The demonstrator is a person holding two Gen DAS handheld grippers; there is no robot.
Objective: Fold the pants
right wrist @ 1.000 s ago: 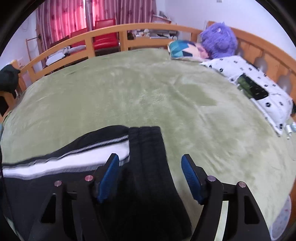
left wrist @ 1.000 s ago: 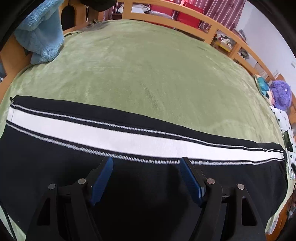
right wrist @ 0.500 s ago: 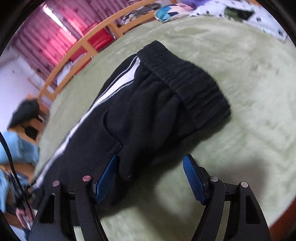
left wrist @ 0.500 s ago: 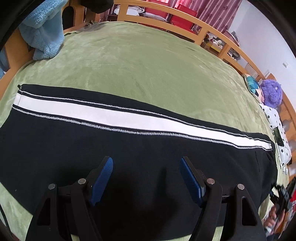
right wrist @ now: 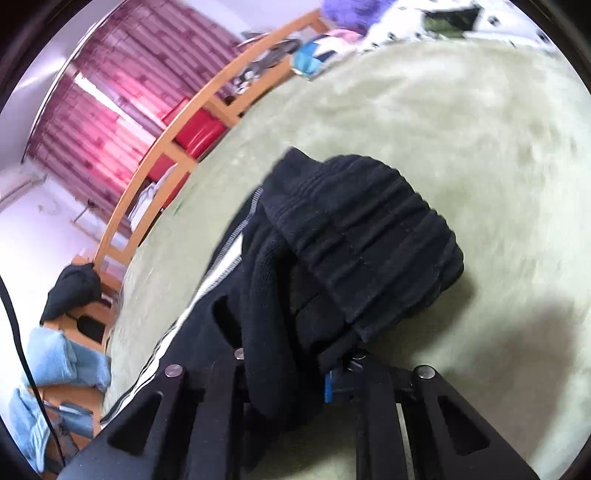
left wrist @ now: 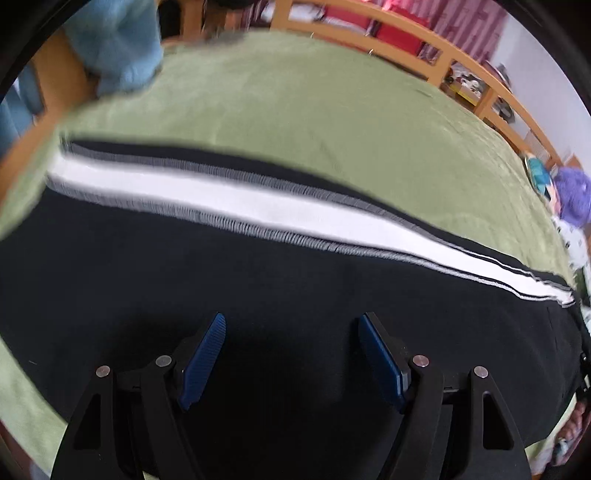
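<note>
Black pants [left wrist: 295, 288] with a white side stripe [left wrist: 258, 206] lie stretched across the green blanket [left wrist: 314, 122]. In the left wrist view my left gripper [left wrist: 291, 317] hovers open over the black cloth below the stripe, nothing between its blue pads [left wrist: 203, 354]. In the right wrist view the ribbed waistband [right wrist: 362, 236] is bunched and folded over. My right gripper [right wrist: 295, 358] is rolled to one side and its jaws are closing, with a thick bunch of the pants' cloth pinched between them. Only a sliver of one blue pad [right wrist: 328, 387] shows.
A wooden bed rail [left wrist: 406, 62] runs round the far side of the bed. A blue towel [left wrist: 118, 48] hangs at the far left corner. A purple plush toy [left wrist: 572, 199] and a spotted pillow [right wrist: 399, 22] sit at the head end. Red curtains [right wrist: 122, 107] hang behind.
My right gripper dropped toward the waistband end, rolled over and closed on a bunch of cloth there. My left gripper slid a little further over the black cloth, still open.
</note>
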